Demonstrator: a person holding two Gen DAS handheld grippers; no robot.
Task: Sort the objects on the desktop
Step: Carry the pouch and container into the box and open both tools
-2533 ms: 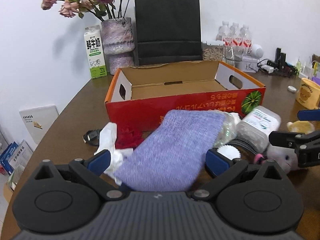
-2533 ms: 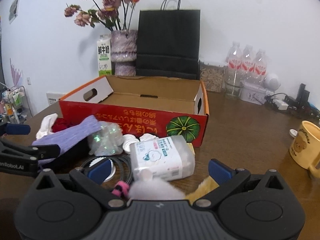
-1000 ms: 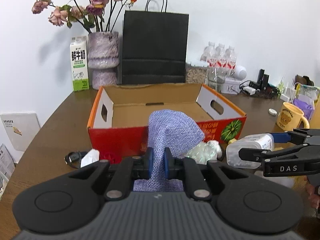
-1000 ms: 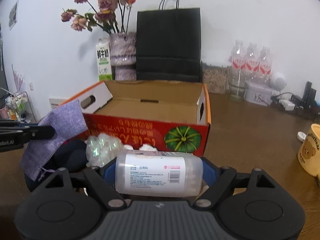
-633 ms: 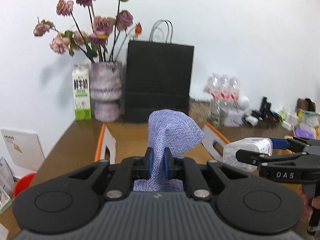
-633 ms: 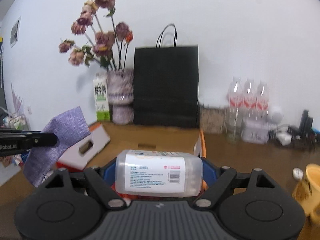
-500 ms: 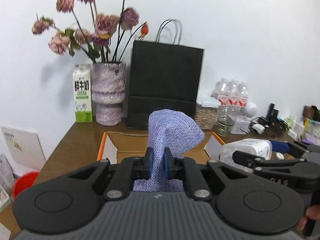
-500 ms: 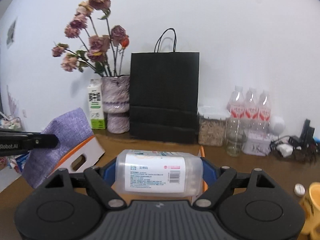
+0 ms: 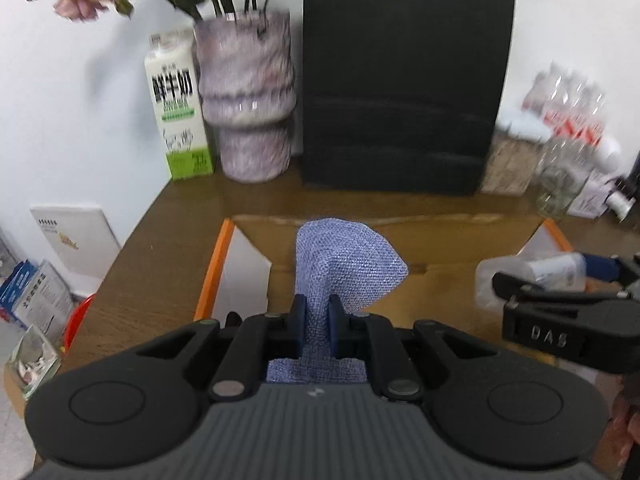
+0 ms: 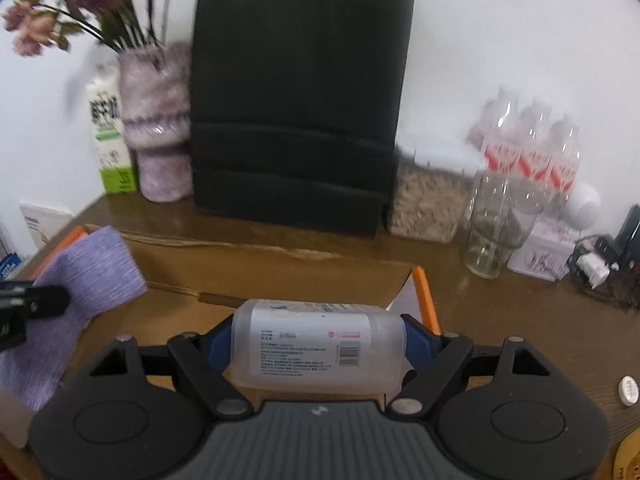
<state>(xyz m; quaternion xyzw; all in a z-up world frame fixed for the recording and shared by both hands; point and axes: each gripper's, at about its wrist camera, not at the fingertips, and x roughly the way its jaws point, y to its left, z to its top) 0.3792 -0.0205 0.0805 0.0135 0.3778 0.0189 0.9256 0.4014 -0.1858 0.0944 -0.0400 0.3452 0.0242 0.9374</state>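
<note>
Both your tongs are loaded above the open cardboard box [image 9: 440,248].
Your left tongs [image 9: 317,322] pinch a woven lilac cloth [image 9: 344,264]; your right tongs [image 10: 318,340] clamp a clear plastic tub [image 10: 316,344], barcode label up. "DAS" marks the right tongs.

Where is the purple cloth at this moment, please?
The purple cloth is pinched in the left gripper, held above the open cardboard box; the right wrist view shows it at far left, beside the clear container.
</note>
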